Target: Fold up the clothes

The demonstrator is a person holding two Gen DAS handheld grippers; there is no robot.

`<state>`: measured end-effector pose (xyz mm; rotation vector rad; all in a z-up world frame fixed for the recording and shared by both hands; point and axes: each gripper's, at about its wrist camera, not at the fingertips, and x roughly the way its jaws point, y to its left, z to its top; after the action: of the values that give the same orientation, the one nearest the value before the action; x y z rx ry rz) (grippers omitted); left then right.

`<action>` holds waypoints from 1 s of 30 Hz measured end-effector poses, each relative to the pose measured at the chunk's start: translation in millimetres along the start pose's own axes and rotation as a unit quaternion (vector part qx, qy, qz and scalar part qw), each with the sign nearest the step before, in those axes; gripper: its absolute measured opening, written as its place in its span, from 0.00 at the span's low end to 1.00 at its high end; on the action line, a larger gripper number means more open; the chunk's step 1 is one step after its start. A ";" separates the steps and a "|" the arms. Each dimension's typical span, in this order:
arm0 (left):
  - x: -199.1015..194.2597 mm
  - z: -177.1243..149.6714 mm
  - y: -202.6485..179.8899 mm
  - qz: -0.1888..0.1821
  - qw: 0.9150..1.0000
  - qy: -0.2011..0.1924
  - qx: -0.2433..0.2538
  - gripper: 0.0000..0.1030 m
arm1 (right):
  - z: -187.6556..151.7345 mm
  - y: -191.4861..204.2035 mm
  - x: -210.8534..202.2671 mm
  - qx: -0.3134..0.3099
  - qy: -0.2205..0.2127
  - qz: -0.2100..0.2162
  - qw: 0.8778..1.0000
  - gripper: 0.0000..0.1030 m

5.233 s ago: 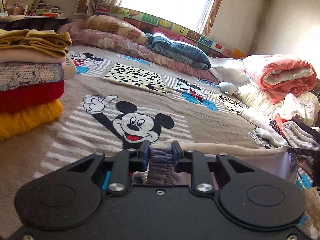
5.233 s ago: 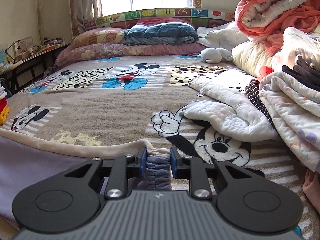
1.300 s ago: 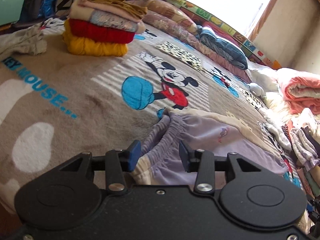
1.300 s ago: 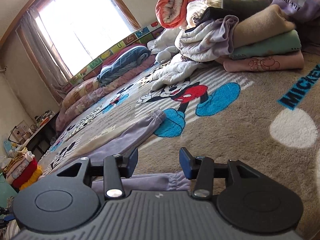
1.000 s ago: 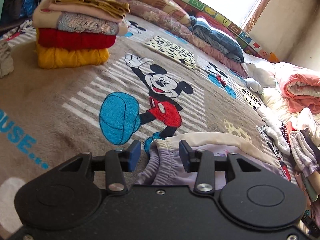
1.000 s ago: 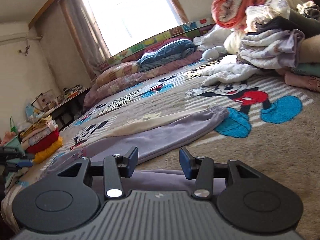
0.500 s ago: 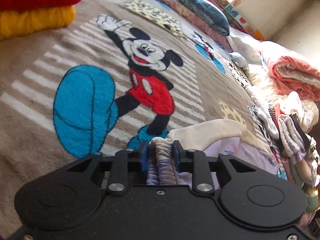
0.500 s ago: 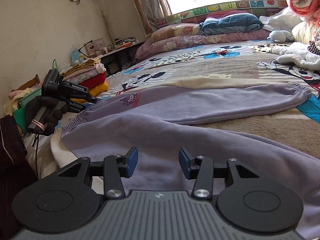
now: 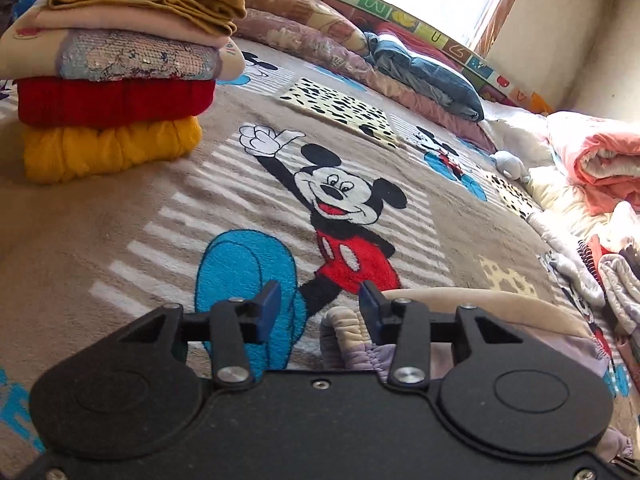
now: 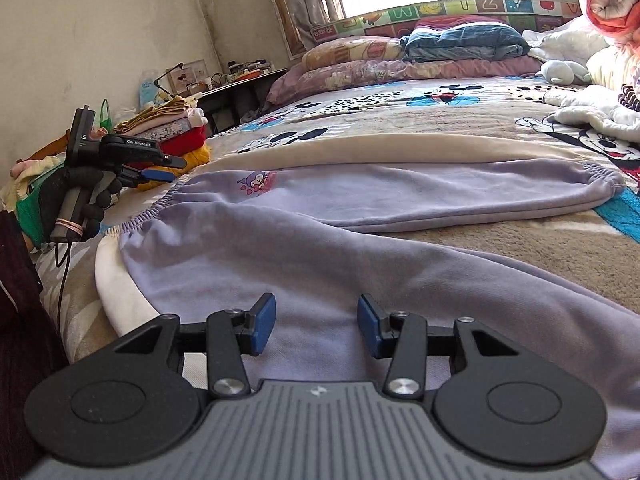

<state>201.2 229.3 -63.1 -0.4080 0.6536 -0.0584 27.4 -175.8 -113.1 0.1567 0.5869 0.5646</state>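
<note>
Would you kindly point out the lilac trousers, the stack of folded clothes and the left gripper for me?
lilac trousers [image 10: 400,196]: right wrist view, on the far leg lying flat.
stack of folded clothes [image 9: 116,98]: left wrist view, on the red layer.
left gripper [image 10: 158,168]: right wrist view, between its blue fingertips.

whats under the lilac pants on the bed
The lilac pants lie on the Mickey Mouse blanket; a cream layer shows along their far edge. Anything beneath their middle is covered.

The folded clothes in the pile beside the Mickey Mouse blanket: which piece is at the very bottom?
The mustard-yellow knitted piece is at the bottom. It lies directly on the blanket, under the red knitted piece; the others rest higher.
</note>
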 end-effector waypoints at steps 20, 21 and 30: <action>29.5 -9.6 -7.2 0.052 0.997 0.028 0.048 0.43 | -11.4 59.2 1.9 -0.136 0.054 0.062 0.987 0.46; 25.2 -9.7 -7.7 0.053 0.997 0.020 0.049 0.45 | -11.8 60.9 0.7 -0.139 0.053 0.060 0.987 0.46; -43.6 -35.6 -59.6 0.039 0.985 -0.035 0.162 0.41 | -11.3 97.3 -6.5 -0.213 0.025 0.056 0.975 0.45</action>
<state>149.6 169.9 -40.3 -0.0710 0.5780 -0.0746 -28.1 -98.0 -90.5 -0.2311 0.4949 0.7934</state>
